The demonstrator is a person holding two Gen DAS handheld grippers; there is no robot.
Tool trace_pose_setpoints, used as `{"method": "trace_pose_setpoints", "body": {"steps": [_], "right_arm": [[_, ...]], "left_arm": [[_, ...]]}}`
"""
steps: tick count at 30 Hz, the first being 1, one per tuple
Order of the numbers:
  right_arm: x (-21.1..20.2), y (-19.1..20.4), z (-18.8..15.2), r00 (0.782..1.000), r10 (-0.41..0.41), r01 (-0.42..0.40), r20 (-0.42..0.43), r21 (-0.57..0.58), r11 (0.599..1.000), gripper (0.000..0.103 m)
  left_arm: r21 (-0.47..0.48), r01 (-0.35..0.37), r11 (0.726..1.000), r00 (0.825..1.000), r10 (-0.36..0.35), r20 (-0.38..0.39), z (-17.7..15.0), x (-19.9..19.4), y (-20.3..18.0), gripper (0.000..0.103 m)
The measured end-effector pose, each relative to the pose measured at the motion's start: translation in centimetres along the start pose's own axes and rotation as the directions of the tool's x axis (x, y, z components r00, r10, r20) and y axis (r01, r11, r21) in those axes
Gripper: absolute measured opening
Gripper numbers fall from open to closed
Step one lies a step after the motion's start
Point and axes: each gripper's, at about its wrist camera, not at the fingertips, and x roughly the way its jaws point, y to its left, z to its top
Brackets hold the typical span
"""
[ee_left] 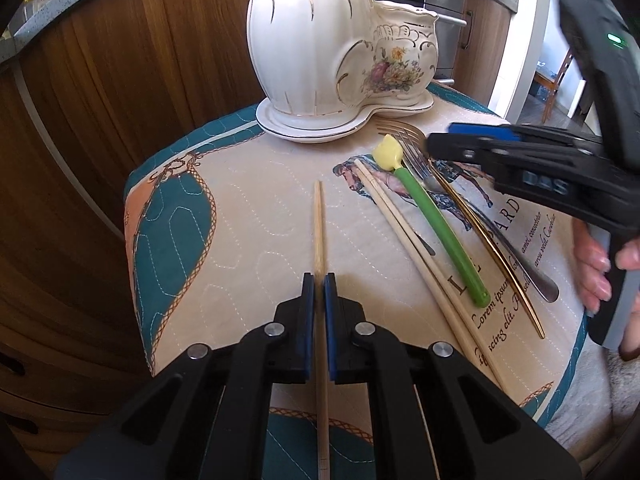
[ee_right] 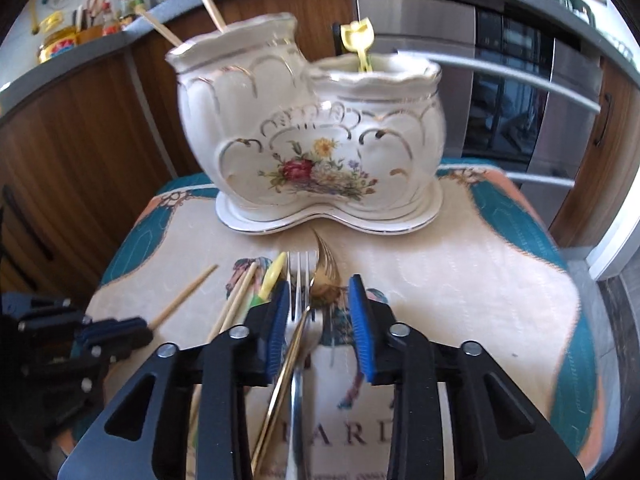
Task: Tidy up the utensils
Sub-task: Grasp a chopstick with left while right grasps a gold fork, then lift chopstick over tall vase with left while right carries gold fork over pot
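Note:
A white floral ceramic utensil holder [ee_left: 320, 52] [ee_right: 308, 144] with two cups stands at the table's far side. My left gripper [ee_left: 319, 280] is shut on a wooden chopstick [ee_left: 319, 216] lying on the cloth. To its right lie a pair of chopsticks [ee_left: 404, 232], a green-handled yellow utensil [ee_left: 436, 224], a silver fork [ee_left: 412, 148] [ee_right: 298, 280] and a gold fork [ee_left: 496, 248] [ee_right: 326, 276]. My right gripper [ee_right: 318, 292] [ee_left: 434, 146] is open, its jaws either side of both fork heads. The holder has chopsticks [ee_right: 212, 4] in the left cup and a yellow utensil [ee_right: 358, 40] in the right cup.
The table is covered by a quilted teal and beige cloth [ee_left: 248, 184] [ee_right: 460, 248]. Wooden cabinets [ee_left: 120, 92] stand behind and to the left, an oven [ee_right: 512, 92] behind on the right. A counter with bottles and jars [ee_right: 100, 12] is at the back left.

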Motion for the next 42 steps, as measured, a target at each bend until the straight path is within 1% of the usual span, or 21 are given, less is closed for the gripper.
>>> {"method": "trace_pose_setpoints", "body": {"steps": [2,4,6,7,8,14,18,22,26,29,30,33,36,38,42], "right_arm": [[1.0,-0.4,0.2,0.999,0.022,-0.021,-0.038,0.040,0.999,0.029],[1.7,-0.6,0.2,0.997,0.042,-0.038,-0.061,0.066,0.997,0.029],[2.0,-0.8,0.1,0.996,0.061,-0.055,-0.072,0.088,0.995,0.026],[1.9,-0.9,0.1,0.996,0.054,-0.048,-0.069,0.094,0.994,0.018],[1.8,-0.9,0.0,0.997,0.051,-0.045,-0.063,0.096,0.994,0.014],[0.6,-1.2,-0.5,0.995,0.092,-0.087,-0.039,0.108,0.990,0.012],[-1.3,-1.4,-0.9,0.992,0.129,-0.128,0.003,0.105,0.986,0.011],[-2.7,-1.4,-1.1,0.987,0.157,-0.159,0.027,0.095,0.983,0.010],[-4.7,-2.0,-1.1,0.980,0.181,-0.189,0.082,0.096,0.977,0.009],[-6.4,-2.8,-0.8,0.966,0.215,-0.231,0.142,0.104,0.968,0.008],[-7.0,-2.9,-0.7,0.957,0.234,-0.254,0.172,0.102,0.962,0.007],[-8.7,-3.3,-0.5,0.935,0.258,-0.285,0.243,0.082,0.955,0.005],[-10.0,-3.2,-0.3,0.920,0.254,-0.283,0.299,0.058,0.957,0.004],[-10.5,-3.1,-0.2,0.908,0.265,-0.297,0.323,0.050,0.954,0.003],[-11.8,-2.9,-0.1,0.888,0.260,-0.293,0.381,0.032,0.955,0.003]], "left_arm": [[0.000,0.009,1.000,1.000,-0.009,0.002,0.0,0.1,0.1,0.005],[0.001,0.019,1.000,1.000,-0.019,0.001,0.1,0.1,0.3,0.005],[0.004,0.027,1.000,1.000,-0.027,0.000,0.1,0.1,0.4,0.005],[0.004,0.030,1.000,1.000,-0.030,-0.002,0.2,0.1,0.4,0.005],[0.002,0.034,0.999,0.999,-0.034,-0.004,0.2,0.2,0.5,0.005],[0.010,0.038,0.999,0.999,-0.038,-0.019,0.5,0.4,0.5,0.006],[0.006,0.040,0.999,0.999,-0.040,-0.024,0.7,0.6,0.7,0.006],[0.001,0.049,0.999,0.998,-0.049,-0.041,1.2,0.9,0.9,0.006],[0.009,0.044,0.999,0.998,-0.043,-0.048,1.4,1.1,0.7,0.005],[0.003,0.042,0.999,0.998,-0.042,-0.039,1.3,1.0,0.7,0.005],[-0.002,0.046,0.999,0.998,-0.046,-0.032,1.3,0.9,0.8,0.005],[-0.007,0.056,0.998,0.998,-0.056,0.023,1.3,-0.3,1.0,0.005],[-0.010,0.062,0.998,0.996,-0.061,0.072,1.6,-1.7,1.0,0.005],[-0.010,0.071,0.997,0.993,-0.070,0.096,1.8,-2.4,1.0,0.005],[-0.005,0.096,0.995,0.983,-0.094,0.161,2.1,-4.0,0.9,0.005]]}}
